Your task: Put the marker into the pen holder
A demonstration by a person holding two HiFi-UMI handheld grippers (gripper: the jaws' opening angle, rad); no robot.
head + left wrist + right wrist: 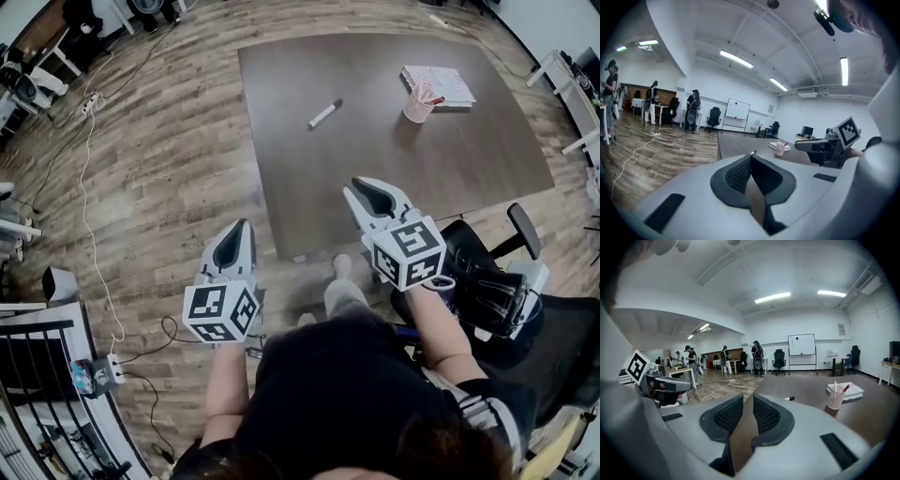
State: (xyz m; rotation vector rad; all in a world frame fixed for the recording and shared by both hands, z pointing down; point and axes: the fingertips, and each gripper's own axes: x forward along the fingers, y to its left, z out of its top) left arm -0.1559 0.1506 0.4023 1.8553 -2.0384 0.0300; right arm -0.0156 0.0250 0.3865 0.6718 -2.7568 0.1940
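Observation:
A white marker with a black cap lies on the dark brown table, left of a pink mesh pen holder with pens in it. Both grippers hover off the table's near edge, well short of the marker. My left gripper is over the floor with its pads pressed together and nothing in them. My right gripper is at the table's near edge; its jaws stand a little apart with nothing between them. From the right gripper view the marker and the holder lie ahead.
A stack of papers or a notebook lies behind the holder. A black office chair stands to the right of the person. A white cable runs over the wooden floor at left. People, desks and a whiteboard are far back.

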